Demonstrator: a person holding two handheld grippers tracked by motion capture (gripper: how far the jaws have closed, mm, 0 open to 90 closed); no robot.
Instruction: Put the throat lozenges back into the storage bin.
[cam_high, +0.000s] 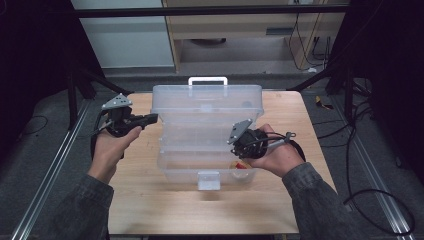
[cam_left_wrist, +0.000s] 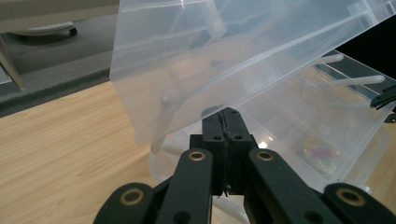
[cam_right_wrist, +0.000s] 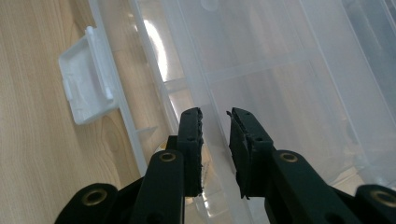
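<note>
A clear plastic toolbox (cam_high: 175, 172) stands on the wooden table (cam_high: 150, 205) with its lid (cam_high: 207, 102) raised at the back. My left gripper (cam_high: 152, 118) is shut, jaws pressed together, its tip (cam_left_wrist: 227, 116) right at the lid's (cam_left_wrist: 187, 70) lower left edge. My right gripper (cam_high: 243, 152) points down into the front right of the box. Its jaws (cam_right_wrist: 215, 114) stand a little apart over a thin clear rim (cam_right_wrist: 205, 70) that runs between them, untouched by the pads. A small red and yellow object (cam_high: 241, 165) (cam_left_wrist: 322, 154) lies in the box bottom.
A white latch (cam_high: 208, 180) (cam_right_wrist: 86, 88) hangs at the box's front and a white handle (cam_high: 207, 80) sits on the lid's top. Bare table lies left of and in front of the box. Cables trail on the floor at the right.
</note>
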